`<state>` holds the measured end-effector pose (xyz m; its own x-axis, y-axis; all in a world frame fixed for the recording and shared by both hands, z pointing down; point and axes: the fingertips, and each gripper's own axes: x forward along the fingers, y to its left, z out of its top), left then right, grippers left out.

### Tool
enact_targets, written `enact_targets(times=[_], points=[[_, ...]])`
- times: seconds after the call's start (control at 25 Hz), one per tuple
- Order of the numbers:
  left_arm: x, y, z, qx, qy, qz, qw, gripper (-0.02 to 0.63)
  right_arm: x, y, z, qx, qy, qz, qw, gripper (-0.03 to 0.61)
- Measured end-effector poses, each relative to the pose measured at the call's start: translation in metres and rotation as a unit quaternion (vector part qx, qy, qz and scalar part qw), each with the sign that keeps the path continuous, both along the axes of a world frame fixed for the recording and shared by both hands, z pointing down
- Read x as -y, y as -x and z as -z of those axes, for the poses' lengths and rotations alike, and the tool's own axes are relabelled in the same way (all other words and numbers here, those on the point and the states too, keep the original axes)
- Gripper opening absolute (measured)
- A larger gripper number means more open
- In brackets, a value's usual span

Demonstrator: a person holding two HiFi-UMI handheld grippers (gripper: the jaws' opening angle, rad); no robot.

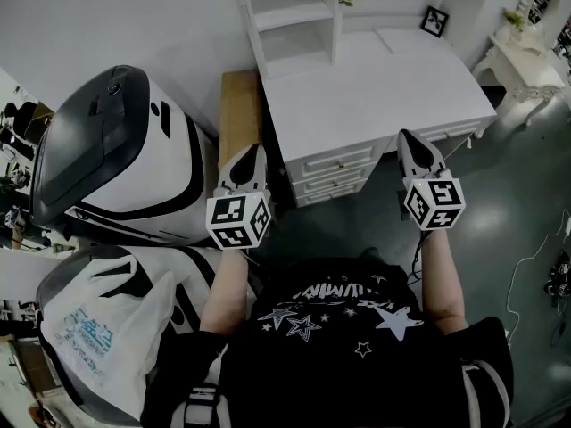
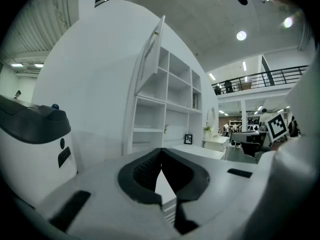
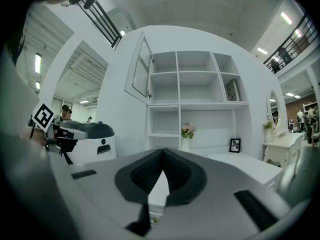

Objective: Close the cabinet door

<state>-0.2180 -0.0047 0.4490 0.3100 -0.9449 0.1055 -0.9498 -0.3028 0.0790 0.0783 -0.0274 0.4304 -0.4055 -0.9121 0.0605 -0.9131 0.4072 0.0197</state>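
1. At the far left a big white-and-black machine [image 1: 107,150] stands against the wall, with a plastic bag [image 1: 103,337] lying lower down. Neither looks to be part of the job.
2. The left gripper [image 1: 256,150] is held about level, and its tips point past the left end of the desk [image 1: 375,96]. Its jaws are pressed together with nothing between them. A closed tip probably suits the job, since the door needs a push and not a grasp.
3. The cabinet door [image 3: 140,69] hangs at the upper left compartment of the shelf unit [image 3: 179,121]. It is swung wide open and stands out from the unit's left side. It sits high above the desk top and well apart from both grippers.
4. Lower in the unit stand a vase of flowers [image 3: 186,134] and, further right, a small picture frame [image 3: 234,145]. Both sit well below the door, so they should not block its swing.
5. The right gripper [image 1: 404,136] is held level over the right end of the drawers [image 1: 339,163]. Its jaws are also pressed together and it holds nothing.
6. Closing has not begun. The left gripper is nearer the door, so it seems the likelier one to rise to the free edge and press it shut.
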Motion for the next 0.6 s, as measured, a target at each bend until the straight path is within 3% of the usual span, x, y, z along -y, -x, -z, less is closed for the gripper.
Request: enact_targets(times=[0.36,0.6], points=[[0.013,0.016,0.011,-0.013,-0.006,0.004,0.9999,0.008,0.017,0.006,0.007,0.004,0.001,-0.006,1.000,0.003],[0.024,0.016,0.034,-0.027,-0.043,-0.010,0.9987,0.009,0.035,0.005,0.016,0.043,-0.017,0.002,0.999,0.005]])
